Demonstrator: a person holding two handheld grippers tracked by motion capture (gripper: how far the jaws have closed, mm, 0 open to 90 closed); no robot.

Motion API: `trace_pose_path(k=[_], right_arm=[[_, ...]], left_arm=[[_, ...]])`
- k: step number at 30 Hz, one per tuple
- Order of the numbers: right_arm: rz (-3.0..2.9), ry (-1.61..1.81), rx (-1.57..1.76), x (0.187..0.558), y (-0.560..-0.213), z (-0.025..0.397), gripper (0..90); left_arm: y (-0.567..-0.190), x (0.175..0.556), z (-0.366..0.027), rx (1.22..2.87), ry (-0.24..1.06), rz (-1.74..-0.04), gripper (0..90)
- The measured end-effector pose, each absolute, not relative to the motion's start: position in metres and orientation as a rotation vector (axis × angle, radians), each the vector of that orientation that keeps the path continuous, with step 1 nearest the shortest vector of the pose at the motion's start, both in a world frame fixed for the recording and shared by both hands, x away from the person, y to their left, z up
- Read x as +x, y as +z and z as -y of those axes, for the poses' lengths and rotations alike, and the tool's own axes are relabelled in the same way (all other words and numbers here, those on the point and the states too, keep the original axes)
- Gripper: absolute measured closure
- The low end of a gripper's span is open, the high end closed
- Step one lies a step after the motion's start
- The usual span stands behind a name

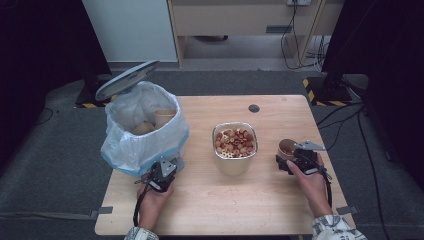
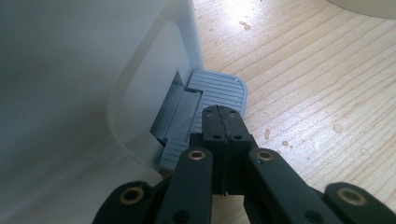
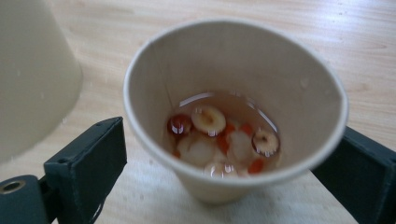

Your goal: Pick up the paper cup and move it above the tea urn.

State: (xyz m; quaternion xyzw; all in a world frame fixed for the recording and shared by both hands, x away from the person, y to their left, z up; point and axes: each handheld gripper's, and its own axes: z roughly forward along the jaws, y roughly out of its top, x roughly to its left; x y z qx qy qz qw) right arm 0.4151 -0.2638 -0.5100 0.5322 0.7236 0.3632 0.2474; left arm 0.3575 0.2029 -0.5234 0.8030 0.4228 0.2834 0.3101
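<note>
While the left gripper point(image 2: 223, 114) presses its jaws together with nothing between them, its tips rest on the grey pedal point(image 2: 219, 93) at the foot of the white bin point(image 1: 142, 127), whose lid point(image 1: 126, 79) stands raised. Right gripper point(image 3: 233, 163) has its jaws spread either side of the paper cup point(image 3: 233, 107); whether they touch the cup wall cannot be told. Cup stands on the table point(image 1: 210, 200), right of the bowl point(image 1: 235, 147), and holds liquid with fruit pieces.
</note>
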Motion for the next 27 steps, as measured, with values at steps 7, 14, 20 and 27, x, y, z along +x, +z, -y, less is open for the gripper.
trace_pose_path(k=[7, 14, 20, 27], right_arm=[[-1.923, 1.016, 1.456, 0.4233, -0.5163, 0.2654, 15.6], [-1.915, 1.074, 1.429, 0.4267, -0.5178, 0.2650, 22.7], [-1.927, 1.083, 1.401, 0.4269, -0.5186, 0.2663, 25.2], [-1.955, 1.073, 1.343, 0.4263, -0.5174, 0.2687, 30.1]], left_arm=[[-0.5235, 0.3573, -0.2026, 2.122, 0.753, -1.115, 89.0], [-0.5236, 0.3572, -0.2024, 2.122, 0.755, -1.114, 89.0], [-0.5235, 0.3573, -0.2025, 2.123, 0.753, -1.115, 89.0], [-0.5236, 0.3575, -0.2024, 2.122, 0.753, -1.114, 89.0]])
